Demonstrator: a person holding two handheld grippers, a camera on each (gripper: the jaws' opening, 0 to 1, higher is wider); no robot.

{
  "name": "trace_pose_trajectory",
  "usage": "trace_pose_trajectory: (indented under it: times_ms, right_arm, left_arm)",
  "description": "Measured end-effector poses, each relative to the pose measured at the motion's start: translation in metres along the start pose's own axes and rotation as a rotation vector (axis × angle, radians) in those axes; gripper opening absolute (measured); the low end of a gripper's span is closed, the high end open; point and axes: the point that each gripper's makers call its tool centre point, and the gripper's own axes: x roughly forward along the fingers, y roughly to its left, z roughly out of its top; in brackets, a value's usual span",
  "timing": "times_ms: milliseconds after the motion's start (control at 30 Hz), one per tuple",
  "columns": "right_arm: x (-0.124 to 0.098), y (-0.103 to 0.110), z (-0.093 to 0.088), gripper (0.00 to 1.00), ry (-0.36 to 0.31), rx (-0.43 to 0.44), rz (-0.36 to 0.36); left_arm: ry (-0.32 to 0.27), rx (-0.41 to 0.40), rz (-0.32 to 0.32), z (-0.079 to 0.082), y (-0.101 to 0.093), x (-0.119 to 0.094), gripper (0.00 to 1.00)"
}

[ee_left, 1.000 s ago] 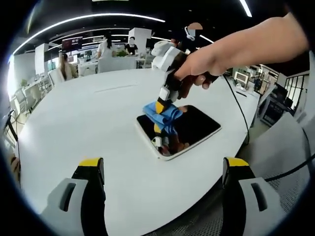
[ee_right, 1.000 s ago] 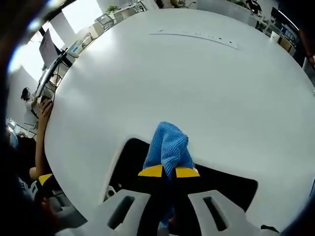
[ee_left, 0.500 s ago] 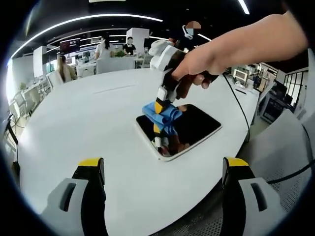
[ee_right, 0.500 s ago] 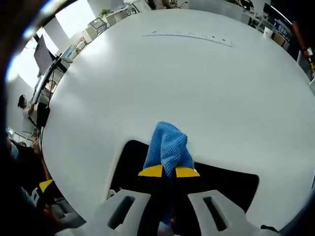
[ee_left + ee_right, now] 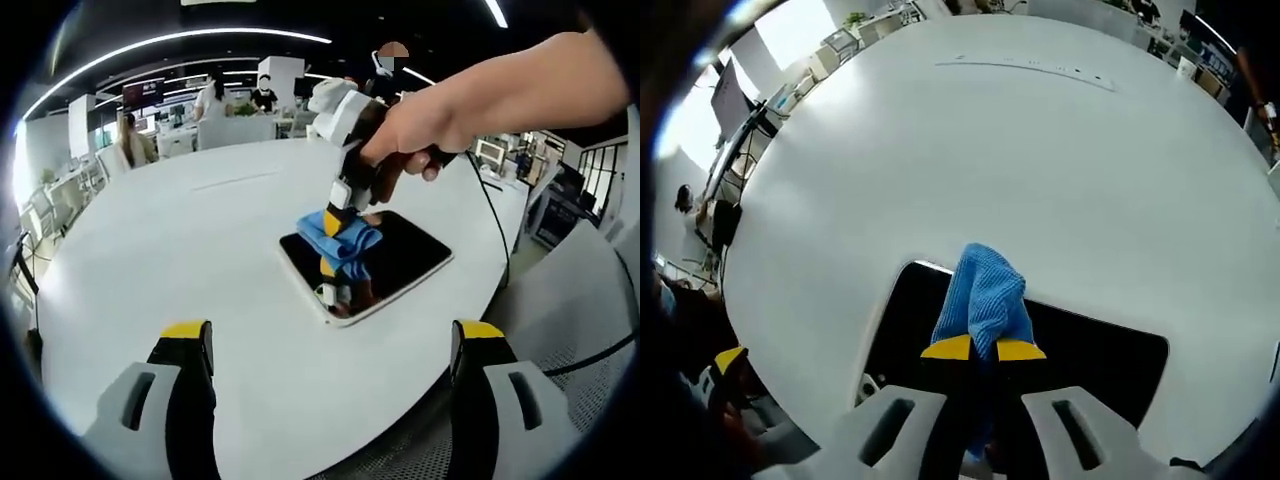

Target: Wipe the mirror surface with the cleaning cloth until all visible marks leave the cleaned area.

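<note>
1. Where the left gripper view looks across it, a big white round table (image 5: 150, 270) takes up most of the scene; it shows again in the right gripper view (image 5: 1040, 170), bare and glossy.
2. Office beyond: desks, ceiling light strips, a few people standing far off.
3. Arm and hand (image 5: 420, 135) reach in from the right of the left gripper view, the hand wrapped round the right gripper's handle.
4. Mirror (image 5: 405, 255): dark rectangle with a pale rim, lying flat on the table toward its near-right side. In the right gripper view (image 5: 1100, 350) it sits just ahead of the jaws and runs under them.
5. Left gripper (image 5: 335, 345): jaws spread wide apart, yellow-tipped, nothing between them; held off the near table edge, well apart from the mirror.
6. Right gripper (image 5: 984, 349), also seen from outside (image 5: 337, 222): jaws pressed together, pinching the cloth, pointing down at the mirror.
7. Cloth (image 5: 985, 300): blue, bunched into a hump ahead of the fingertips. In the left gripper view (image 5: 340, 238) it rests on the mirror's far-left part, its reflection beneath it.
8. Marks on the glass: cannot tell.
</note>
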Motion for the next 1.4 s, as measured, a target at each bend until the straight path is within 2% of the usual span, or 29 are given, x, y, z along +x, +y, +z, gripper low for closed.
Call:
trace_pose_trajectory:
  times_ms: [167, 367, 700, 733, 833, 1033, 1133, 1233, 1400]
  right_arm:
    - [-0.014, 0.009, -0.016, 0.0, 0.007, 0.014, 0.016]
    - [-0.015, 0.015, -0.028, 0.0, 0.014, -0.017, 0.039]
    - [-0.027, 0.027, -0.051, 0.0, 0.016, -0.006, 0.066]
    - [-0.009, 0.023, -0.042, 0.0, 0.022, -0.01, 0.068]
    - [0.014, 0.019, -0.032, 0.01, 0.021, -0.022, 0.07]
    - [0.008, 0.024, -0.046, 0.01, 0.008, -0.019, 0.07]
    - [0.004, 0.025, -0.049, 0.01, -0.021, 0.048, 0.052]
    - [0.003, 0.027, -0.055, 0.01, -0.025, 0.006, 0.056]
    - [-0.002, 0.031, -0.065, 0.01, -0.026, 0.005, 0.056]
  left_arm:
    - [0.004, 0.014, -0.01, 0.0, -0.002, 0.0, 0.96]
    - [0.0, 0.004, -0.005, 0.0, -0.001, 0.0, 0.97]
    - [-0.008, -0.002, -0.005, 0.003, -0.002, -0.001, 0.98]
    - [-0.01, -0.003, -0.005, 0.003, -0.003, -0.001, 0.99]
    - [-0.001, -0.01, -0.007, 0.003, -0.003, -0.002, 0.99]
    - [-0.004, 0.003, -0.013, 0.004, -0.006, -0.002, 0.99]
    - [-0.003, 0.001, -0.012, 0.004, -0.005, -0.003, 0.99]
    - [-0.002, -0.01, -0.007, 0.004, -0.004, -0.003, 0.99]
    - [-0.002, -0.005, -0.015, 0.004, -0.006, -0.003, 0.99]
